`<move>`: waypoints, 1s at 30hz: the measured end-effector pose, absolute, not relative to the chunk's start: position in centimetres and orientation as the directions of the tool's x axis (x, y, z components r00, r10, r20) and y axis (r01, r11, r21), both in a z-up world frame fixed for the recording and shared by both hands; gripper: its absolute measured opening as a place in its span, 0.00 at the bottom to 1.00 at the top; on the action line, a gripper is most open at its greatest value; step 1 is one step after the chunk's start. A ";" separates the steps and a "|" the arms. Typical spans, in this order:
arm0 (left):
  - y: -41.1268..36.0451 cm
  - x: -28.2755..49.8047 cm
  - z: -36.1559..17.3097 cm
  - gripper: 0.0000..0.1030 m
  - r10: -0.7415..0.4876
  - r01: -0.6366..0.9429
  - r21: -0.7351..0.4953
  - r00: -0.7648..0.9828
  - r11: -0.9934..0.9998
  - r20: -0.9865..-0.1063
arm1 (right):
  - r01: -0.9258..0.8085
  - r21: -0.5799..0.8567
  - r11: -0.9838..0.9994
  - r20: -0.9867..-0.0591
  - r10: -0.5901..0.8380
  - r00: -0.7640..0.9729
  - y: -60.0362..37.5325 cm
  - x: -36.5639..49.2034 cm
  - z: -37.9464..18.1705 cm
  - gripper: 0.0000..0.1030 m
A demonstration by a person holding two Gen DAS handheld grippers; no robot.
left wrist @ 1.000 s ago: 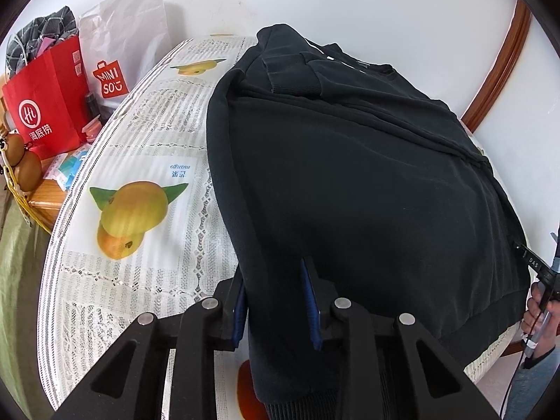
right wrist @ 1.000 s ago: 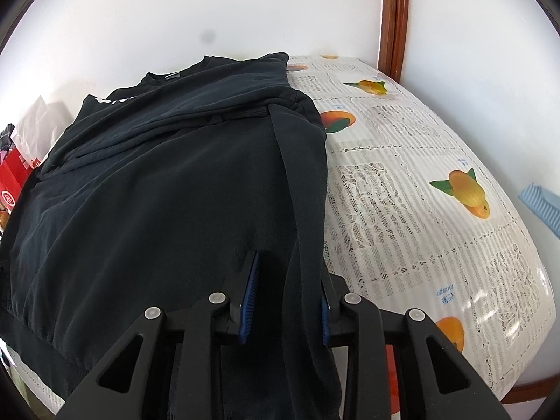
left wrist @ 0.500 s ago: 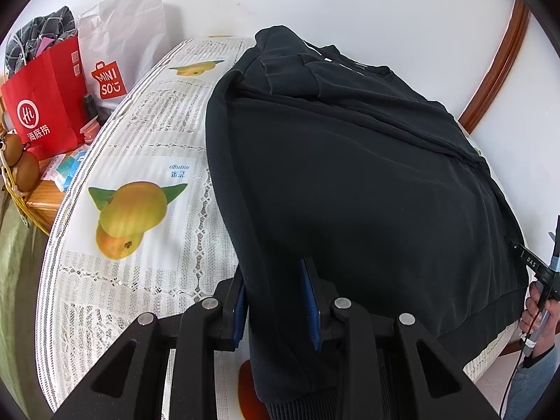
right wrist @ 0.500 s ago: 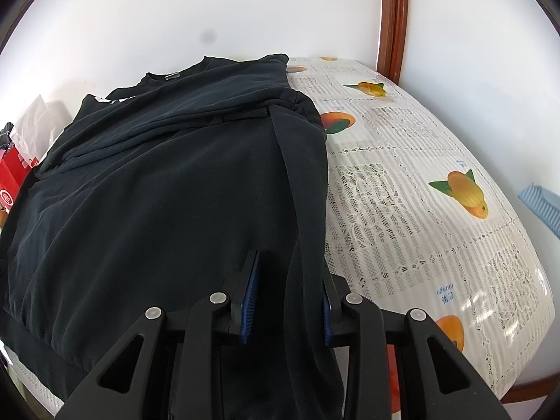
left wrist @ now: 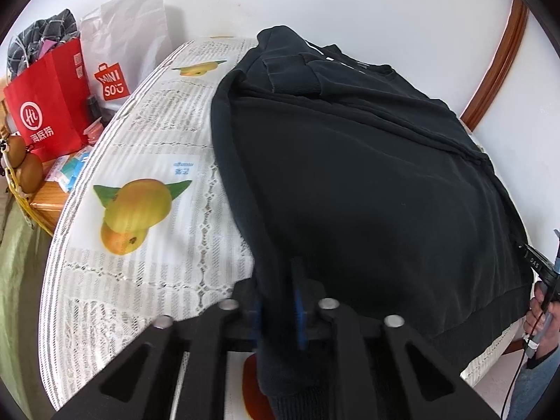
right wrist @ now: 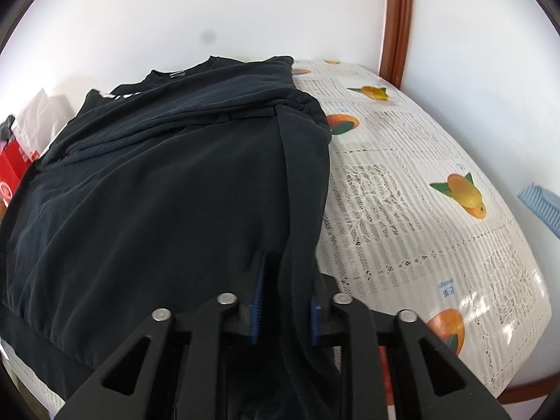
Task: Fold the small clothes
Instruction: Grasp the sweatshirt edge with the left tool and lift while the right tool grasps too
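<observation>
A black sweatshirt [left wrist: 367, 175] lies spread on a table with its sleeves folded in; it also shows in the right wrist view [right wrist: 168, 189]. My left gripper [left wrist: 278, 301] straddles the garment's near left edge, jaws narrow around a fold of fabric. My right gripper [right wrist: 285, 301] straddles the near right edge, blue pads either side of the fabric with a gap left. The hem hangs over the table's front edge under both grippers.
The tablecloth [left wrist: 147, 161] is white lace with printed mangoes. A red bag [left wrist: 45, 105] and a white Miniso bag [left wrist: 122, 52] stand at the far left beside a wooden stand. A wooden door frame [right wrist: 397, 21] runs up the wall. The other hand [left wrist: 542, 308] shows at right.
My left gripper's jaws have narrowed on the sweatshirt's left edge and the view has shifted slightly. The right gripper has closed a little around the right edge.
</observation>
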State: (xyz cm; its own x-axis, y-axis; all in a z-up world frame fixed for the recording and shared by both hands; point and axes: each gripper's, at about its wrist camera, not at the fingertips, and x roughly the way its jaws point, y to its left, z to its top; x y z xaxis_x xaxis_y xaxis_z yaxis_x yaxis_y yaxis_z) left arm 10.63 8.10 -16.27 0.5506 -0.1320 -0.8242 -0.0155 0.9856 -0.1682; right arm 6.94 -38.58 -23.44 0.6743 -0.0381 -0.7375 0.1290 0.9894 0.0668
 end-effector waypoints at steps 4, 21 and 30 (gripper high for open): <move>8.4 10.0 -15.7 0.07 -0.130 -0.013 -0.166 0.566 0.986 -0.814 | 0.133 0.032 0.991 -0.726 -0.068 0.684 -38.4 6.4 -23.3 0.08; 9.7 8.6 -10.2 0.07 -0.242 0.042 -0.278 0.628 0.960 -0.740 | 0.111 0.305 0.946 -0.611 0.105 0.785 -43.4 3.5 -19.5 0.06; 8.9 12.0 -6.1 0.07 -0.247 0.078 -0.271 0.695 0.959 -0.675 | 0.067 0.306 0.950 -0.539 0.115 0.834 -43.0 6.2 -15.5 0.05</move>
State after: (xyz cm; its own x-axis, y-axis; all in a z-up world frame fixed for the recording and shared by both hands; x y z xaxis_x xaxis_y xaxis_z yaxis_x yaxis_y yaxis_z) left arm 12.03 8.91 -6.13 0.6947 -0.2472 -0.6754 0.0776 0.9593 -0.2714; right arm 6.19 -42.96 -15.51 0.8343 0.1150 -0.5391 0.0665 0.9499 0.3055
